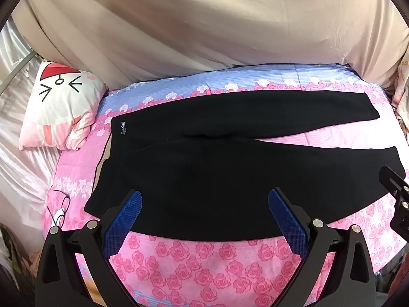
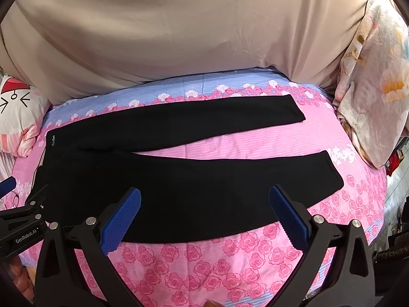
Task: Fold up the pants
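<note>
Blue ribbed fingers [image 1: 133,202] of the left gripper [image 1: 204,199] spread wide, grasping nothing — same for the right gripper [image 2: 204,197], hovering released over the near leg. "GenRobot.AI" readable on the left gripper's black body in the right view. Black pants [image 1: 204,179] flat and unfolded on the rose-print bedspread [image 1: 204,261], legs apart, waist near a cartoon pillow [image 1: 58,107] — small white label [image 1: 123,128] at the waistband, script unreadable.

Bright even light, soft shadows; strong fisheye bending, dark vignette at corners
</note>
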A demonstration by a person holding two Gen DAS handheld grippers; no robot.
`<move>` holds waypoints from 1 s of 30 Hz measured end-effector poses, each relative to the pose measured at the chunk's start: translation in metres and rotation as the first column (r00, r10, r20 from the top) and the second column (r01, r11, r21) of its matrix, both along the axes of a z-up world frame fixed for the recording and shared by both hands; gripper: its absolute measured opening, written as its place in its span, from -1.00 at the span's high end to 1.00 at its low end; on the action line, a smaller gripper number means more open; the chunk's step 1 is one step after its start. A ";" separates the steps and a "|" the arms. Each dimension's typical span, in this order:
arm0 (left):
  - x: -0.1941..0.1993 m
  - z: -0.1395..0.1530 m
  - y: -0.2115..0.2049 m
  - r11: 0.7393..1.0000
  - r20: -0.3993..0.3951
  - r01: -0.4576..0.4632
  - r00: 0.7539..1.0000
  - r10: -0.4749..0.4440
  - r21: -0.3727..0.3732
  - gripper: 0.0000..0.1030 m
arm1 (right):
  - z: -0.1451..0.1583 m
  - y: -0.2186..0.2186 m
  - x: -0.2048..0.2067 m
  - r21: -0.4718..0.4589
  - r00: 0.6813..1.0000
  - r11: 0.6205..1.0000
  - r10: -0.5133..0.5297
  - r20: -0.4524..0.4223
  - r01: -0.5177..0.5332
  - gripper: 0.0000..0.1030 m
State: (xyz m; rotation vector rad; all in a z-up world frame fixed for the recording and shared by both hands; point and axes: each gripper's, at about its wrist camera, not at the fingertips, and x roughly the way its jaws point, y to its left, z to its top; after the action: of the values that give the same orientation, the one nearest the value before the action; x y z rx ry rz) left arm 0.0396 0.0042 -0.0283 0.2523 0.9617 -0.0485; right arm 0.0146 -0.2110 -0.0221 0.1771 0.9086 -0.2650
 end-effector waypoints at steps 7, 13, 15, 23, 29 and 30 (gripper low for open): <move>-0.001 0.002 0.002 1.000 0.005 -0.006 1.000 0.006 -0.006 -0.90 | 0.002 0.006 -0.003 0.003 1.000 1.000 0.008 0.001 -0.008 -0.91; -0.002 0.004 0.002 1.000 0.006 -0.003 1.000 0.003 -0.011 -0.90 | 0.003 0.007 -0.009 0.002 1.000 1.000 0.007 0.000 -0.007 -0.91; -0.002 0.004 0.002 1.000 0.006 -0.003 1.000 0.003 -0.012 -0.90 | 0.003 0.007 -0.010 0.002 1.000 1.000 0.006 0.000 -0.006 -0.91; -0.001 0.002 -0.003 1.000 -0.005 0.003 1.000 -0.003 -0.021 -0.90 | 0.000 -0.003 -0.007 -0.005 1.000 1.000 -0.012 -0.014 0.012 -0.91; 0.008 -0.001 -0.012 1.000 -0.013 0.012 1.000 -0.012 -0.021 -0.90 | -0.004 -0.013 -0.005 -0.001 0.999 1.000 -0.025 -0.022 0.025 -0.91; 0.011 -0.002 -0.015 1.000 -0.015 0.015 1.000 -0.015 -0.021 -0.90 | -0.006 -0.016 -0.003 0.000 0.999 1.000 -0.027 -0.028 0.027 -0.91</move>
State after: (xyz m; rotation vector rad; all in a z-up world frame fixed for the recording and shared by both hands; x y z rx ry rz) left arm 0.0507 -0.0104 -0.0306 0.2402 0.9744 -0.0742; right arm 0.0116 -0.2269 -0.0277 0.1863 0.9347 -0.2929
